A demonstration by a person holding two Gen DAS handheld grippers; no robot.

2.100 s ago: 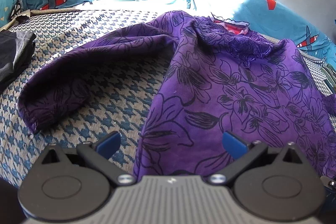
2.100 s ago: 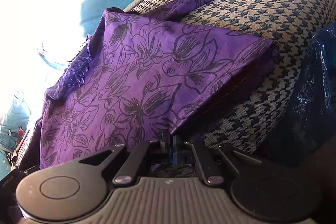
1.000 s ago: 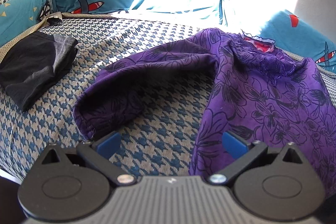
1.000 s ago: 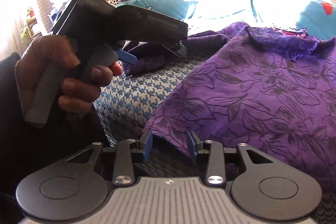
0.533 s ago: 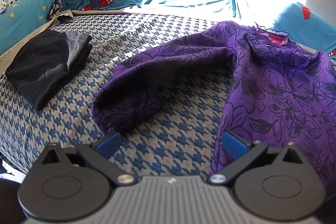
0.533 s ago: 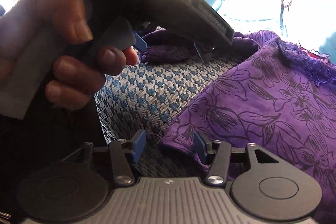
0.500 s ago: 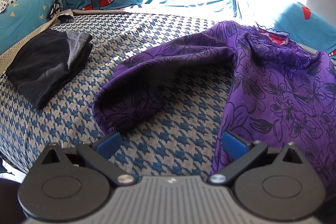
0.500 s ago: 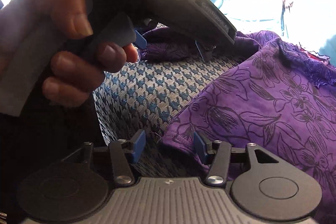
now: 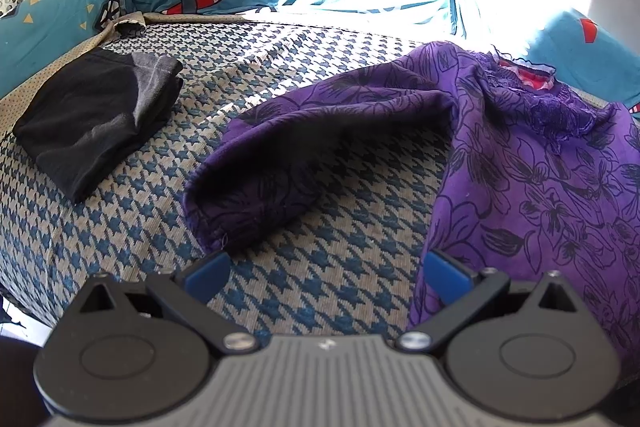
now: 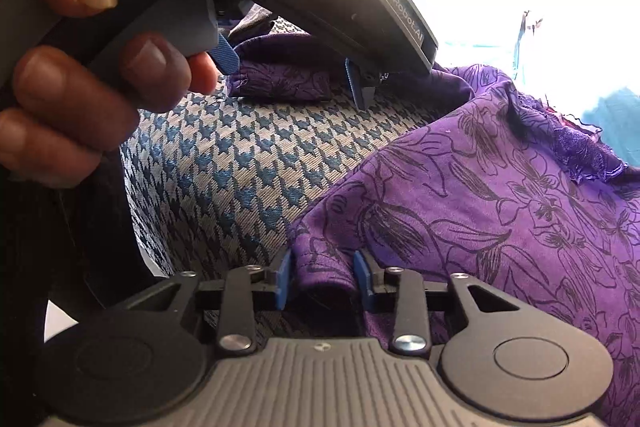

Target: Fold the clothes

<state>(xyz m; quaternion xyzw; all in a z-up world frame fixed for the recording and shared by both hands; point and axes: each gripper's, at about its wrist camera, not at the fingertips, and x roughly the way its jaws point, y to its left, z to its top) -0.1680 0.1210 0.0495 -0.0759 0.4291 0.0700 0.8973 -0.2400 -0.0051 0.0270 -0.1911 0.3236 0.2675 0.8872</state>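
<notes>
the purple floral-print cotton top [image 9: 540, 187] lies spread over the blue-and-cream houndstooth bed cover [image 9: 328, 267], its long sleeve [image 9: 304, 147] curved out to the side with the cuff end resting near the front edge, and the lace neckline [image 9: 560, 107] at the far end. a folded black-and-grey garment [image 9: 88, 115] sits well apart on the same cover.

the left gripper [image 9: 324, 273] hovers just short of the sleeve cuff, its blue-padded fingers spread wide with nothing between them. the right gripper [image 10: 322, 277] has its fingers partly apart on either side of the top's hem corner [image 10: 320, 259], which sits bunched between the pads; they do not look pressed onto it.

risks from here: the hem corner is rolled into a thick lump, so a close could catch only the upper layer and let the lower one drop, leaving a crooked fold. the thin fabric may also slip out if lifted before the pads bite. on the left, the cuff lies flat against the cover, so the fingers could snag the houndstooth cloth along with it. the two grippers are close together, and a hurried swing could knock one into the other.
</notes>
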